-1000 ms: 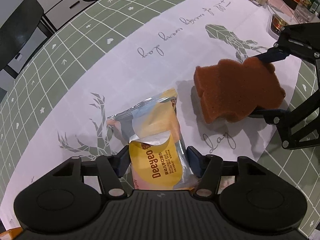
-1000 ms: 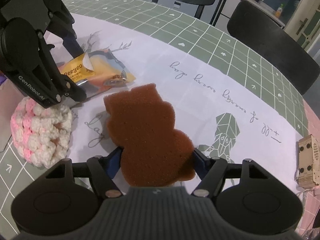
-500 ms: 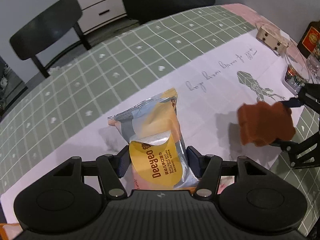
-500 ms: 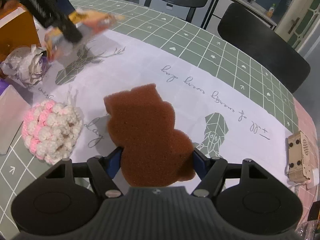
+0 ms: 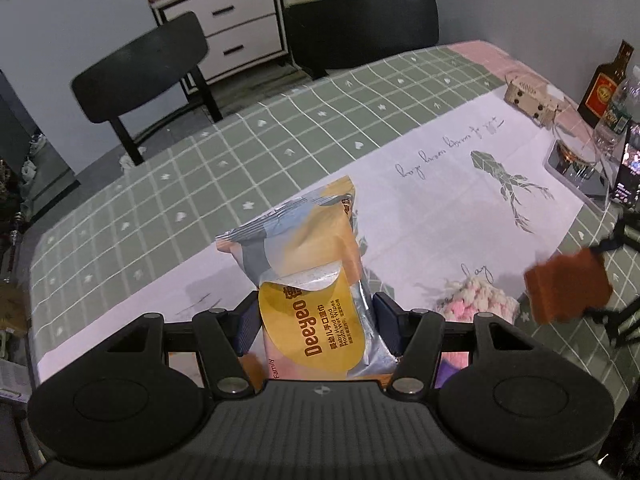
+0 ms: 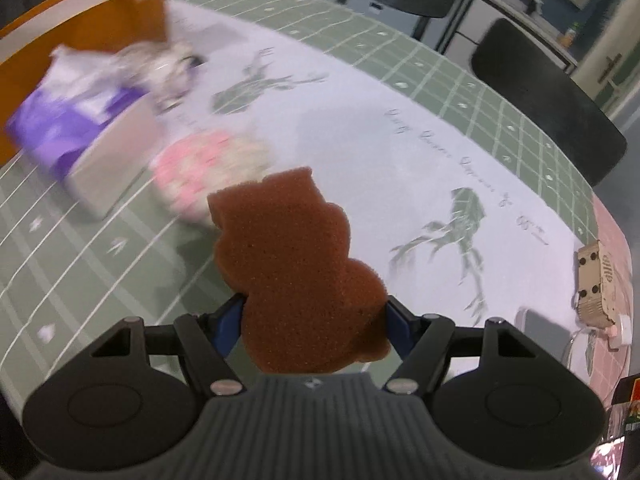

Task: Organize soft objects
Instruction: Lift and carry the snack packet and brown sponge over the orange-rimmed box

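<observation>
My left gripper is shut on a yellow and silver wet wipes pack, held high above the table. My right gripper is shut on a brown bear-shaped sponge, lifted above the green checked cloth; the sponge also shows in the left wrist view at the right. A pink and white crochet ball lies on the table below the wipes pack and left of the sponge in the blurred right wrist view.
An orange container and a purple box sit at the table's left, blurred. A small wooden box, bottles and a glass dish stand at the far right. Black chairs stand beyond the table.
Both grippers rose with their loads. The left gripper lifted the wipes pack off the table and tilted up. The right gripper carried the sponge left toward the crochet ball and boxes.
</observation>
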Action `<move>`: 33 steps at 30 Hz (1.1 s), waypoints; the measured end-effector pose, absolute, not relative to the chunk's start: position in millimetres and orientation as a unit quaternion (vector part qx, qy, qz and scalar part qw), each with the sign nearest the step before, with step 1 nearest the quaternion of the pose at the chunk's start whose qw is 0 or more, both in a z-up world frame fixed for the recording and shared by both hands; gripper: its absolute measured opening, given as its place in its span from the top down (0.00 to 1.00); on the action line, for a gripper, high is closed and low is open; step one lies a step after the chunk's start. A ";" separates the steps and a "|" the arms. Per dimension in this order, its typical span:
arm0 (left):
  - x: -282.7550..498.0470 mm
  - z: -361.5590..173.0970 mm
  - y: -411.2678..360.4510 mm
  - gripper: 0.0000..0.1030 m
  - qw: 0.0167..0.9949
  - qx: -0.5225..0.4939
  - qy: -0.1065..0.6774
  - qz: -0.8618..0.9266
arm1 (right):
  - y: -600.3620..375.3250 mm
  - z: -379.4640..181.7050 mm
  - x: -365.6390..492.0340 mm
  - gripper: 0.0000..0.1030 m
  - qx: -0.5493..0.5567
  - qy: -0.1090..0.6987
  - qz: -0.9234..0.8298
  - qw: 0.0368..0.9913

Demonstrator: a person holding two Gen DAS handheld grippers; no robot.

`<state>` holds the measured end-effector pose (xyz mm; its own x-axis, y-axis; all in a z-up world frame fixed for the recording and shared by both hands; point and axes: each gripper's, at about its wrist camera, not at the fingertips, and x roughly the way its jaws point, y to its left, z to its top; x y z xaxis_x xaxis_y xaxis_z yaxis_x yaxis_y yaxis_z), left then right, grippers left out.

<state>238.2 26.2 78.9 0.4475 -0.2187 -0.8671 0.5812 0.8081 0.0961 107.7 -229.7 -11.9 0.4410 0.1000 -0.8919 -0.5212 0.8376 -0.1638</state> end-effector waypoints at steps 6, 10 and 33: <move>212.7 103.9 62.3 0.34 0.842 0.186 0.449 -0.233 | -189.2 -8.8 63.6 0.31 -0.240 0.496 0.229 0.803; 196.4 112.0 86.8 0.34 0.848 0.182 0.444 -0.227 | -152.9 -3.9 37.6 0.31 -0.268 0.494 0.266 0.783; 148.4 109.8 213.8 0.34 0.855 0.164 0.457 -0.183 | 35.1 79.2 23.9 0.31 -0.318 0.395 0.414 0.756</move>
